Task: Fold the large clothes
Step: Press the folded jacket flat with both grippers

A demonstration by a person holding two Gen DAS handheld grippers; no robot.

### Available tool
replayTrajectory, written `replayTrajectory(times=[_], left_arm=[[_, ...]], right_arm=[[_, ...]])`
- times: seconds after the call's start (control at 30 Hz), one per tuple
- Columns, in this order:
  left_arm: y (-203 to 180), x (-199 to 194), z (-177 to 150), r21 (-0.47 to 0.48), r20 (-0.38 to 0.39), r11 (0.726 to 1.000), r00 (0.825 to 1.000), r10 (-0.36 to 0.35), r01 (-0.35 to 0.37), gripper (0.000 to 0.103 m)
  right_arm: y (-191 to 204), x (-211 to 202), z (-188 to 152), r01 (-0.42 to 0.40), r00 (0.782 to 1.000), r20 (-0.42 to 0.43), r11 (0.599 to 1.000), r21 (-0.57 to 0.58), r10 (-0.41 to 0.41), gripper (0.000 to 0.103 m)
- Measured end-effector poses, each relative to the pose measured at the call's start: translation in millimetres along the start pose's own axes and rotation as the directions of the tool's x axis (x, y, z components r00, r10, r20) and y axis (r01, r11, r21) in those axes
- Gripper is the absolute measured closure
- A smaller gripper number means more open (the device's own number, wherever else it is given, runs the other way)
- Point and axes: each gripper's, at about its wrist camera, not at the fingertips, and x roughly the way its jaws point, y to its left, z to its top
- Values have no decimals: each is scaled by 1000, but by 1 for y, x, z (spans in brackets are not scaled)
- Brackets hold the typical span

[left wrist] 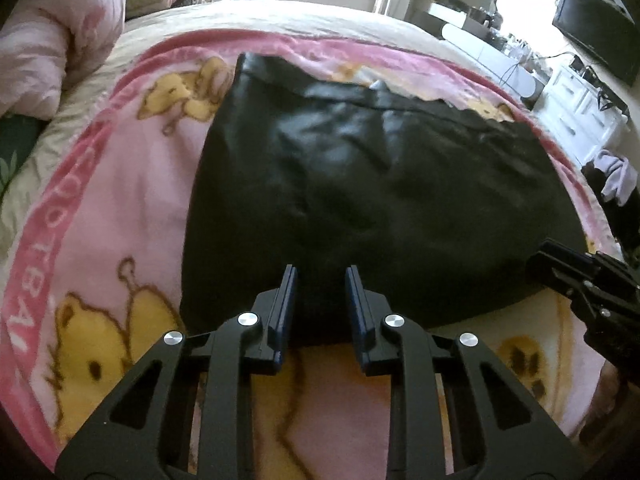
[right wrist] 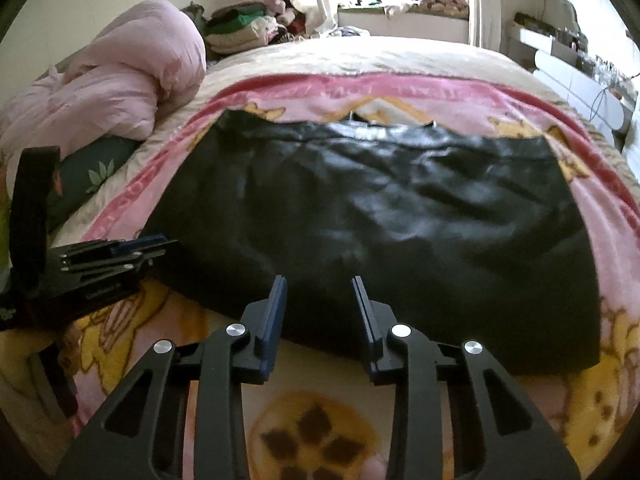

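A large black garment (left wrist: 360,184) with a slight sheen lies spread flat on a pink cartoon-print blanket (left wrist: 120,208) on the bed. My left gripper (left wrist: 320,276) is at the garment's near edge, left of centre. Its blue pads stand narrowly apart with dark cloth bunched between them. From the right wrist view the left gripper (right wrist: 168,242) shows side-on, its tips on that same edge. My right gripper (right wrist: 320,284) reaches over the garment (right wrist: 380,208) at its near edge. Its jaws stand a little wider, and the cloth lies flat between the pads. The right gripper (left wrist: 544,260) also shows in the left wrist view.
A rolled pink duvet (right wrist: 120,80) and a green pillow (right wrist: 92,176) lie at the bed's left. Folded clothes (right wrist: 244,28) are stacked behind them by the window. White drawers (left wrist: 576,108) and a dark screen (left wrist: 596,44) stand to the right of the bed.
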Motion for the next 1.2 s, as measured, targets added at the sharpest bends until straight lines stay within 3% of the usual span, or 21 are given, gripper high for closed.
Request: replayTrajectory(times=[0.13,0.33,0.53,0.77,1.07,1.2], left_arm=[[0,7,-3,5,-13,1000,1000,4,-4,85],[5,10,-5,-29,-4,999,1000,-17,17,85],[-6,-15,7,-13,65,1000,998,-26,27,84],[-23,-11,18,26,60,999,998,-31,29,83],[-17,5,22,17,32,1000,999,-4,4,77],[-14,15,19,16,9,1000,1000,-6,6,77]], right_arm=[[-3,26,-10,31,998,-57,1000,4,-31,74],[-6,33,-14,25,998,-56,999,27,-24,74],[-14,2,5,-50,999,11,995,81,49,74],[-22,1,34,-4,1000,27,998,69,3,74],[-27,30,59,20,1000,-12,997,73,-19,74],[-34,70,55,59,991,-129,995,81,-49,76]])
